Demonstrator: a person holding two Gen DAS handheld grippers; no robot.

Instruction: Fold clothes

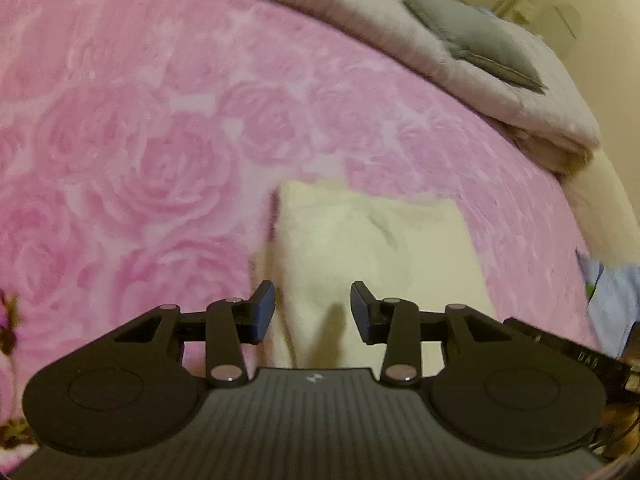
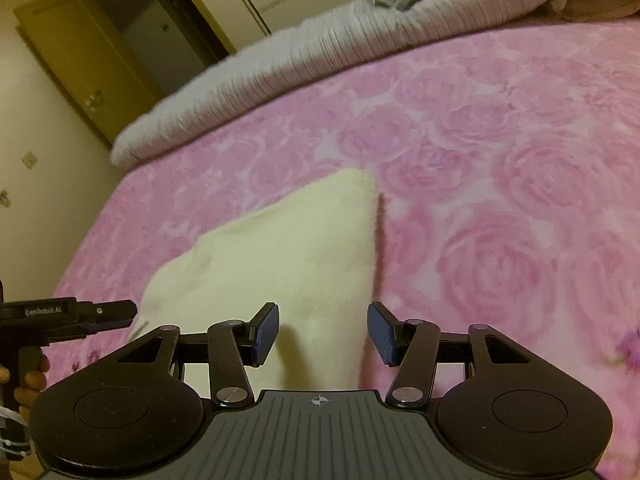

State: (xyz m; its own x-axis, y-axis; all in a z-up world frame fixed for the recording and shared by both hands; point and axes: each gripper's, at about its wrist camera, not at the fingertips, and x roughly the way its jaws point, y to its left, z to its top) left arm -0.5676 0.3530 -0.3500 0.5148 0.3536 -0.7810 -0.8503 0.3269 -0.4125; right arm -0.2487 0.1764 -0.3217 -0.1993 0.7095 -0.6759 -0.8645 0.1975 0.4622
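Each gripper, left gripper (image 1: 312, 312) and right gripper (image 2: 323, 334), is built from black linked arms with silver rivets, blue ribbed pads (image 2: 266, 334), round black housings and a grey ridged body marked with a crosshair.

Pink bedspread (image 2: 500, 168) bare around cream cloth (image 2: 280, 256); open passage there. Grey rolled quilt (image 2: 280, 60) blocks far edge.
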